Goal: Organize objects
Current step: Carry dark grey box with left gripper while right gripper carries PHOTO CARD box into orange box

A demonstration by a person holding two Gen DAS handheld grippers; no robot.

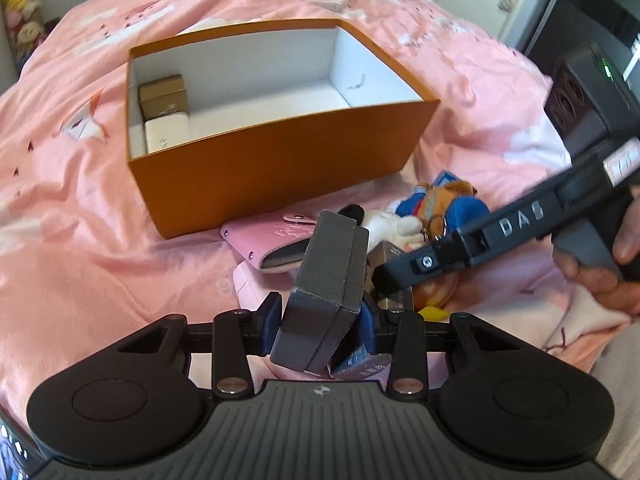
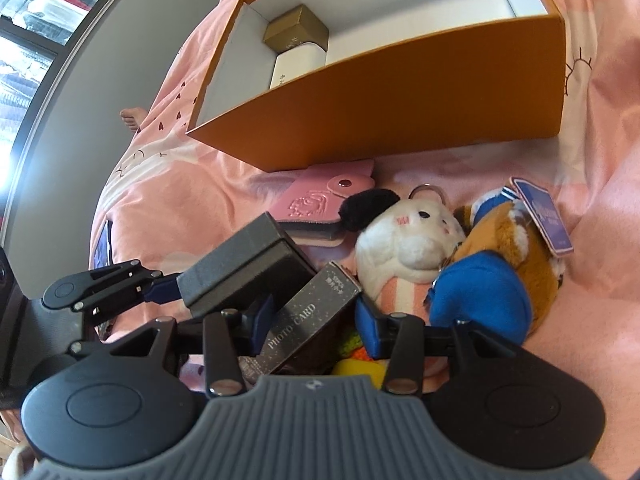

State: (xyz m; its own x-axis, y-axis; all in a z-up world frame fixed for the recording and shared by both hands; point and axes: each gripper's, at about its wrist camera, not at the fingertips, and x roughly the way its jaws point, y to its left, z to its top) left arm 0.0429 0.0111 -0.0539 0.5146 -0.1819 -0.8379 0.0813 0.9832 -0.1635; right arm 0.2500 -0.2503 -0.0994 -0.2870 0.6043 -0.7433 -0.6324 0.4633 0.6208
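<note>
The left tongs (image 1: 316, 326) are clamped on a dark grey box (image 1: 324, 280), their blue pads pressing both its sides, and the box tilts up off the pile on the bed (image 1: 80, 220). The right tongs (image 2: 316, 320) stand partly open around a glittery box marked PHOTO CARD (image 2: 304, 320); whether the pads actually press it I cannot tell.

The step in hand looks like lifting the grey box for stowing. The orange box (image 1: 280, 160) sits open at twelve o'clock from the left tongs, with a gold box (image 1: 164, 94) and a white box (image 1: 166, 134) packed at its nine o'clock end and the rest bare.

Next the grey box likely needs to clear the near wall and go down beside the white box. Left on the bed at two o'clock are the pink wallet (image 1: 276, 242), a white plush (image 2: 404, 240) and a bear plush (image 2: 500, 264).
</note>
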